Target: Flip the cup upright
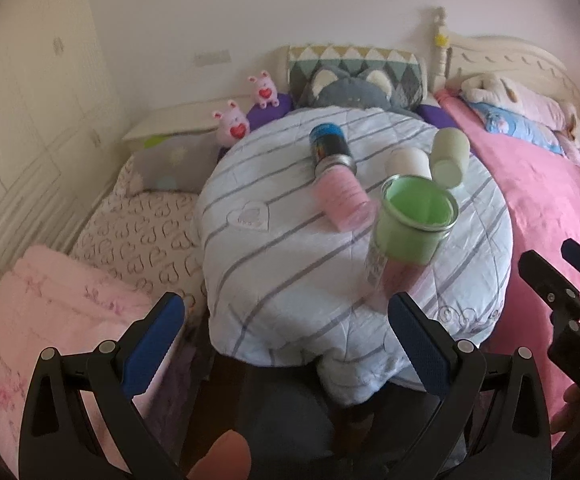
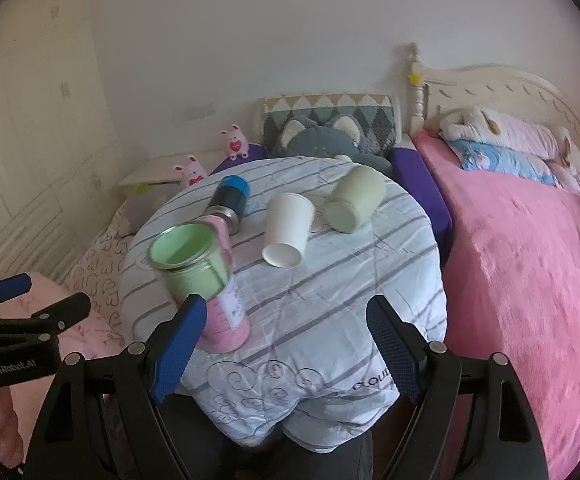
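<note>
A green metal cup [image 1: 414, 220] [image 2: 187, 258] stands upright near the front of a round table covered by a striped quilt [image 1: 281, 264] [image 2: 330, 300]. Behind it a pink tumbler [image 1: 344, 196] [image 2: 225, 316], a dark bottle with a blue cap [image 1: 330, 148] [image 2: 227, 200], a white paper cup [image 1: 406, 162] [image 2: 287, 230] and a pale green cup [image 1: 450, 156] [image 2: 356, 198] lie on their sides. My left gripper [image 1: 285, 320] is open and empty, in front of the table. My right gripper [image 2: 283, 320] is open and empty, just right of the green cup.
A pink bed [image 2: 530, 272] lies to the right with pillows and a plush toy. A grey cat cushion [image 1: 354, 94] and two pink toy pigs [image 1: 231, 122] sit behind the table. A heart-print mattress [image 1: 137, 236] and pink blanket lie to the left.
</note>
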Demonstrator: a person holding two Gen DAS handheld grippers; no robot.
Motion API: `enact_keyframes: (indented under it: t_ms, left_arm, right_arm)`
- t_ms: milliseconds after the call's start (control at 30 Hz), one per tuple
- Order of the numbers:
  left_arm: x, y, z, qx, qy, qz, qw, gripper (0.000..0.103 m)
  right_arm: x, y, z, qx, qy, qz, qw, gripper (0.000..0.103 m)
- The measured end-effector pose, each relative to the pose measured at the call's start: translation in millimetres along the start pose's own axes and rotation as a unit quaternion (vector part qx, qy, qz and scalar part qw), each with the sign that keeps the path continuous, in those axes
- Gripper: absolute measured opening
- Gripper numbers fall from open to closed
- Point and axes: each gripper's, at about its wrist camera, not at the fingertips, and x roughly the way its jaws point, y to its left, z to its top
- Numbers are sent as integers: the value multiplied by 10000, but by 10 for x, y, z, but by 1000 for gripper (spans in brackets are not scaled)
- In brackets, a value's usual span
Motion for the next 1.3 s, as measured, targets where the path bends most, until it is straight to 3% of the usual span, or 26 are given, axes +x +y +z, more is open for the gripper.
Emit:
enact_keyframes:
  t_ms: [1300]
  left_arm:
    - [21, -1, -59, -2, 202, 51, 9998, 103]
  right_arm:
    - [79, 6, -63, 29, 264, 120, 9996, 83]
